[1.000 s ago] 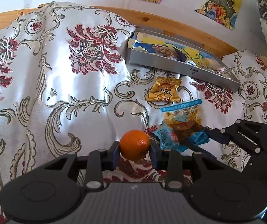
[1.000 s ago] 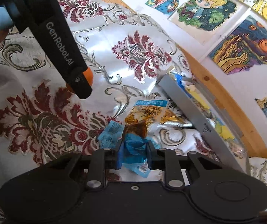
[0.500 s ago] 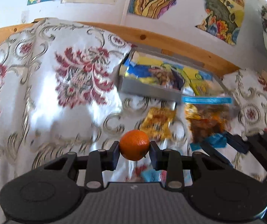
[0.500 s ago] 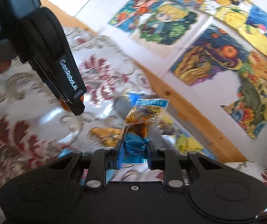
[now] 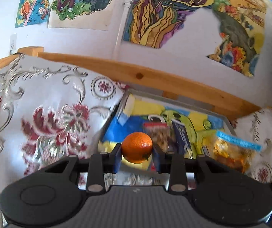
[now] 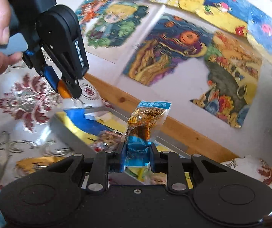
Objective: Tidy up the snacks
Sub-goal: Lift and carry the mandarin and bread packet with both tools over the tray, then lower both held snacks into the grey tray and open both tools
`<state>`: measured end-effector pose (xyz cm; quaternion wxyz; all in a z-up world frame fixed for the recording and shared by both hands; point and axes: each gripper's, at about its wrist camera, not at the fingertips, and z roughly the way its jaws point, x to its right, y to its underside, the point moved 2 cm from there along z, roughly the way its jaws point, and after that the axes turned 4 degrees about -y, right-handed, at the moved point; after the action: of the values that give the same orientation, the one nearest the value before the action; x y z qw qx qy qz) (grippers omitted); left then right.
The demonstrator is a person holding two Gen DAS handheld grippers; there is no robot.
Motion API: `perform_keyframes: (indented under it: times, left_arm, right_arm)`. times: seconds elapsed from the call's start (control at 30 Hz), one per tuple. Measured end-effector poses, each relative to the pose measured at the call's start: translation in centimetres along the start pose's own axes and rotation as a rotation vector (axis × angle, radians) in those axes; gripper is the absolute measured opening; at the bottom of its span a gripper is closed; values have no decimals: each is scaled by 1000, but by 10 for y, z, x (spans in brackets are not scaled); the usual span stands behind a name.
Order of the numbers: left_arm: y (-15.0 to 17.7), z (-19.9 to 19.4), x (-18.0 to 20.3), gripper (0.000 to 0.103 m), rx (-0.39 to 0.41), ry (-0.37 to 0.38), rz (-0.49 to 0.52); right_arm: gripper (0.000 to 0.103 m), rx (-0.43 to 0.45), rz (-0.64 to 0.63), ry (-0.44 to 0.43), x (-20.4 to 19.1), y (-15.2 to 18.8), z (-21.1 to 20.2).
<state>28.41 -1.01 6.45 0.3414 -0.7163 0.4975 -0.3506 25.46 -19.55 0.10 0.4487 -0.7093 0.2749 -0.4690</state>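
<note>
The left claw [image 5: 136, 156] pinches a small orange [image 5: 137, 147] between its two fingers, held in the air over the near left part of the grey tray [image 5: 175, 102]. The right claw [image 6: 136, 156] is pressed on the blue end of a clear snack packet [image 6: 145, 125], which stands upright above the tray's right part. The tray, holding other wrapped snacks, lies on the floral cloth [image 5: 40, 114] against a wooden rail [image 5: 174, 81].
</note>
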Motion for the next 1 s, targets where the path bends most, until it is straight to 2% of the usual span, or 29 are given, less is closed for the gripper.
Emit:
perform_keyframes:
  times: [0.17,0.37,0.87,0.93,1.0]
  left_arm:
    - [-7,32,11,37,-22,-25,-26]
    - [5,61,25,37,-81,-31,-48]
    - [21,88,35,38,-154,-40,-53]
    - [21,87,34,42,-148,-48,-53]
    - [21,85,34,54,-146,-42,-55]
  right_arm:
    - [26,-40,32,9,16,8,27]
    - [26,-78,62,-11,21,12,40]
    - [29,-128,87,-22,19,18,53]
    - [30,-127,89,-24,20,18,52]
    - [35,-126,87,-18,20,18,52]
